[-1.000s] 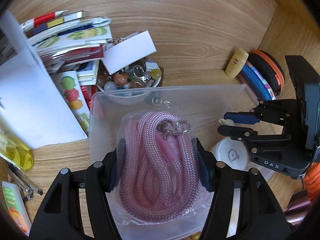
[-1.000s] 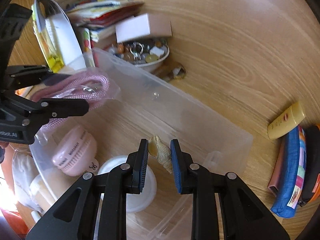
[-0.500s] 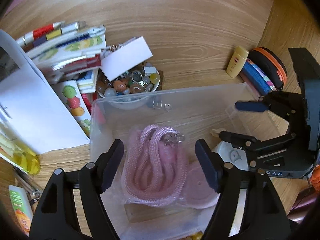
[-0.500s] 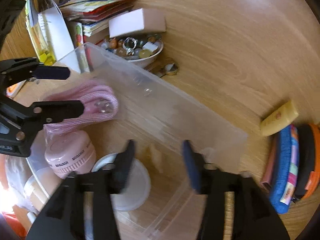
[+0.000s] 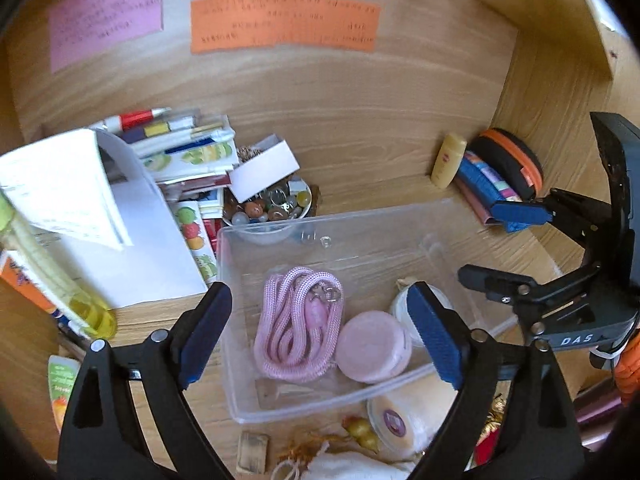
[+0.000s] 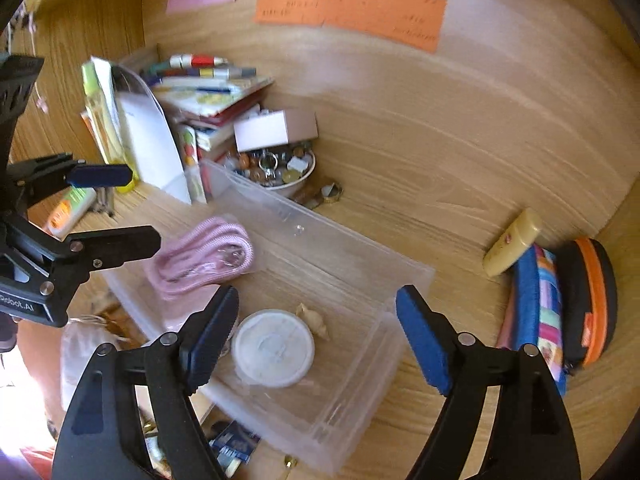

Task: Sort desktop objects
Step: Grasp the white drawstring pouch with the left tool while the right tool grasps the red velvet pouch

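Between picks, judging from the layout: clear plastic bin [image 5: 440, 240] standing on the wooden worktop [image 6: 400, 140], already holding the pink cord in its bag [image 5: 298, 320], a round pink case [image 5: 374, 346], a white lidded tub [image 6: 274, 347] and a small shell [image 6: 314, 318]

Left gripper [image 5: 318, 334] hovering above the bin, fingers spread wide, grasping nothing; right gripper [image 6: 318, 342] likewise over the bin, fingers released and empty

Next move probably calling for a reach to some loose item outside the bin, then a close on it; yellow lotion tube [image 6: 512, 242] and pencil cases [image 6: 538, 304] lying well apart from the bin on the right, bowl of beads and trinkets [image 6: 276, 168] just behind it

Only in the left view: clutter on the near side of the bin, a small gold charm [image 5: 362, 430], a wooden block [image 5: 252, 454], a fluffy white thing [image 5: 416, 408]. Only in the right view: the tub lid whole, the shell touching its rim, a small ring-like object [image 6: 332, 194] beside the bowl
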A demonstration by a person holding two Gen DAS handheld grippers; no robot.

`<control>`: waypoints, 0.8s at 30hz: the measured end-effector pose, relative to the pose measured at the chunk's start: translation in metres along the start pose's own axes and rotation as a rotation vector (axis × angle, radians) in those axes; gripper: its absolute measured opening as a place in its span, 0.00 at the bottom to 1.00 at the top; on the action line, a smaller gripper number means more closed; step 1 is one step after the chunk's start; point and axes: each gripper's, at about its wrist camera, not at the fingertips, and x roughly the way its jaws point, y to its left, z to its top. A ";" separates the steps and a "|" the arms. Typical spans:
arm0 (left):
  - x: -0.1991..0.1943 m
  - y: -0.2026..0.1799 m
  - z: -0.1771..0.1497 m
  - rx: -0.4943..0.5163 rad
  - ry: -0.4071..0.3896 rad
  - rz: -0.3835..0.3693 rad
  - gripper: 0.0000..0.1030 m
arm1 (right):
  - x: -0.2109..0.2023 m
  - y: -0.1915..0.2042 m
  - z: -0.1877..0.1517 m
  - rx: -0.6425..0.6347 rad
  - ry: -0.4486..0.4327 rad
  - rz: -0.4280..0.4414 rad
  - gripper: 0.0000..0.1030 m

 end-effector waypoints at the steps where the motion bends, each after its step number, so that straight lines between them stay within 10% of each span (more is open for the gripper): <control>1: -0.005 -0.001 -0.001 -0.001 -0.008 0.005 0.89 | -0.007 0.001 -0.002 0.003 -0.011 -0.004 0.78; 24: -0.076 -0.005 -0.094 -0.051 -0.008 0.049 0.92 | -0.073 0.027 -0.097 -0.020 -0.092 -0.003 0.84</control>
